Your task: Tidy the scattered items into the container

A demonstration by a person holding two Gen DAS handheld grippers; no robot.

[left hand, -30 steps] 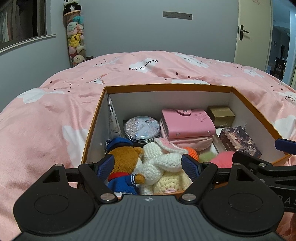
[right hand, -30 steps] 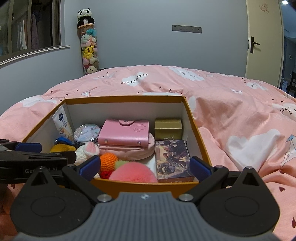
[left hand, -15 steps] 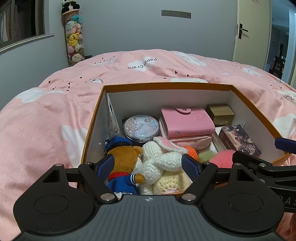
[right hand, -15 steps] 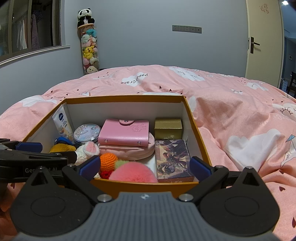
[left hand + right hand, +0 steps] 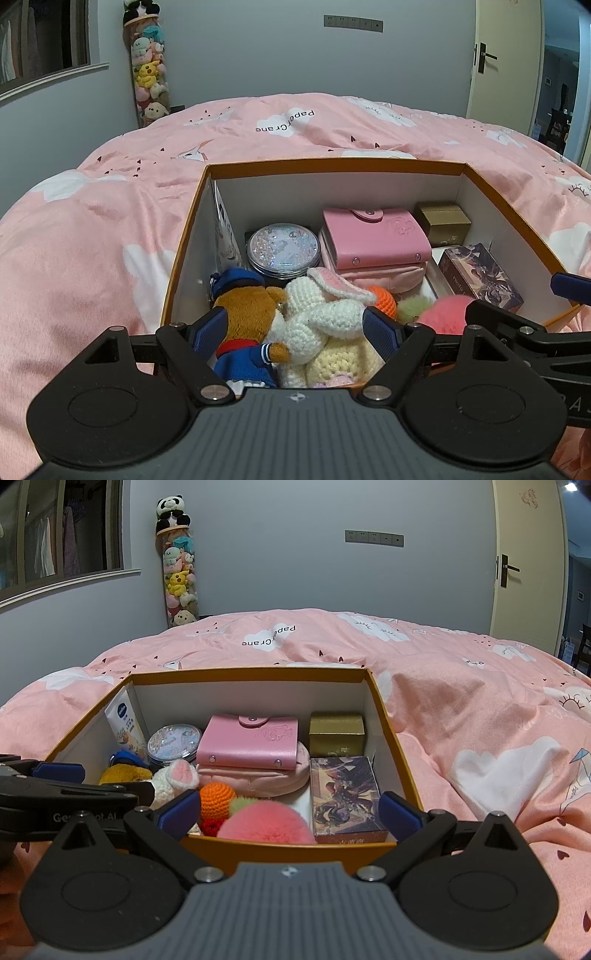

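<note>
An orange-rimmed white box (image 5: pixel 332 164) (image 5: pixel 251 674) sits on the pink bed. Inside lie a brown bear in blue (image 5: pixel 251 317), a white crochet bunny (image 5: pixel 317 317), a round glitter tin (image 5: pixel 283 247), a pink wallet (image 5: pixel 373 236) (image 5: pixel 247 742), a gold box (image 5: pixel 336 729), a printed card box (image 5: pixel 345 797), a pink pompom (image 5: pixel 266 825), an orange crochet ball (image 5: pixel 217 799) and a white tube (image 5: pixel 125 727). My left gripper (image 5: pixel 295 330) is open and empty over the box's near left edge. My right gripper (image 5: pixel 290 810) is open and empty at the near right edge.
The pink cloud-print duvet (image 5: pixel 461 686) surrounds the box. A clear tube of plush toys (image 5: pixel 179 579) stands by the far wall. A door (image 5: pixel 528 565) is at the right. Each gripper shows at the other view's edge.
The left gripper has pulled back and risen slightly, so the box sits a little lower in its view. The right gripper and the box contents have not moved.
</note>
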